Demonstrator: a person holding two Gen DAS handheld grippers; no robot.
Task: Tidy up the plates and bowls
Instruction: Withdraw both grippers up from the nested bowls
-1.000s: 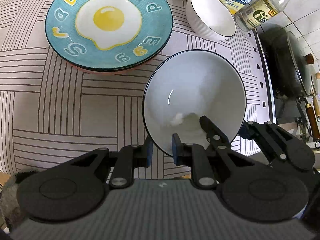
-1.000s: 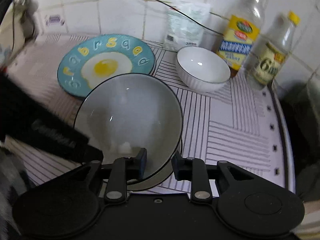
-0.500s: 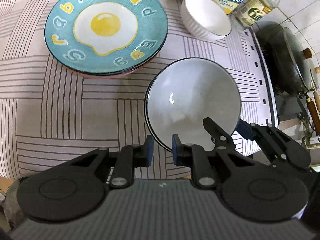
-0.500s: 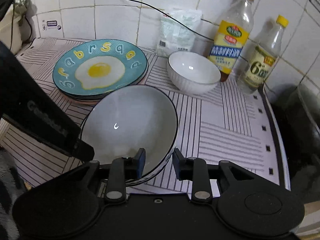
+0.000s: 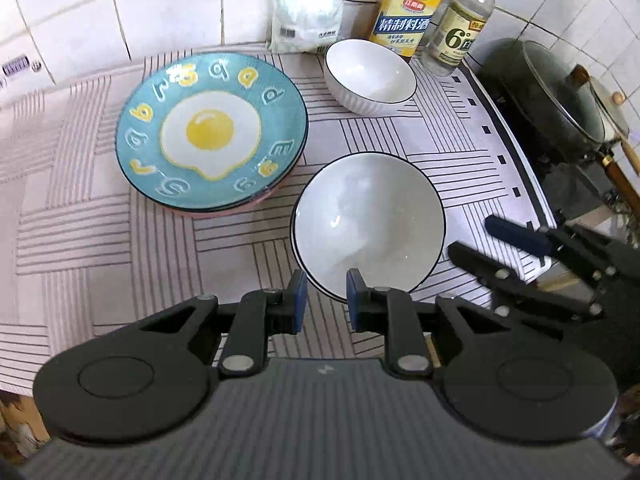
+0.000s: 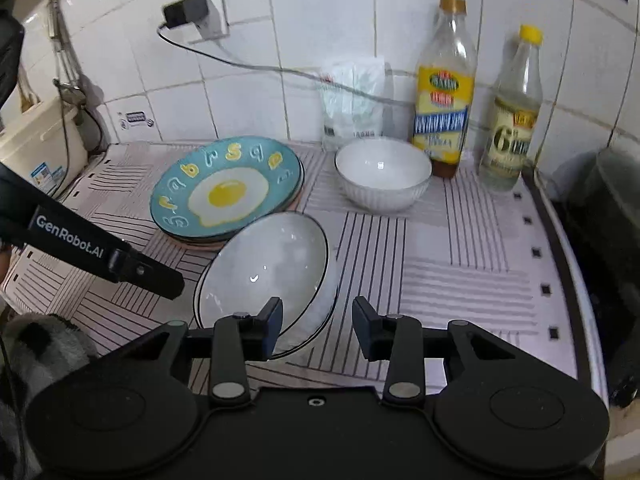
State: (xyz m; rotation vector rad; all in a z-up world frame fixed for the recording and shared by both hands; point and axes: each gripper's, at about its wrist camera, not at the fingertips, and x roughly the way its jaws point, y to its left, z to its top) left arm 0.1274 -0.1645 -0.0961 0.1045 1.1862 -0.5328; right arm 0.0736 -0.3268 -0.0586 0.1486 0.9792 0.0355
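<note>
Bowls with thin dark rims sit nested, one inside the other, on the striped tabletop, directly ahead of the left hand-held gripper. Its blue pads stand a little apart on either side of the near rim and do not press on it; the jaws have just been opening and nothing is held. In the right wrist view the same nested bowls lie ahead and slightly left of the right hand-held gripper, whose jaws have also just been opening and now stand clearly apart; only its left finger overlaps the bowl's near edge in the picture, and the gap between the jaws shows bare tabletop.

Beyond the bowls and to the left of the left hand-held gripper's line is a stack of teal plates printed with a fried egg and letters, a pink rim showing beneath. Farther ahead and a little right stands a ribbed white bowl, apart from the nested pair. Behind it, against the tiled wall, are a yellow-labelled bottle, a clear bottle with a yellow cap and a white packet. A lidded dark wok sits off to the far right.
</note>
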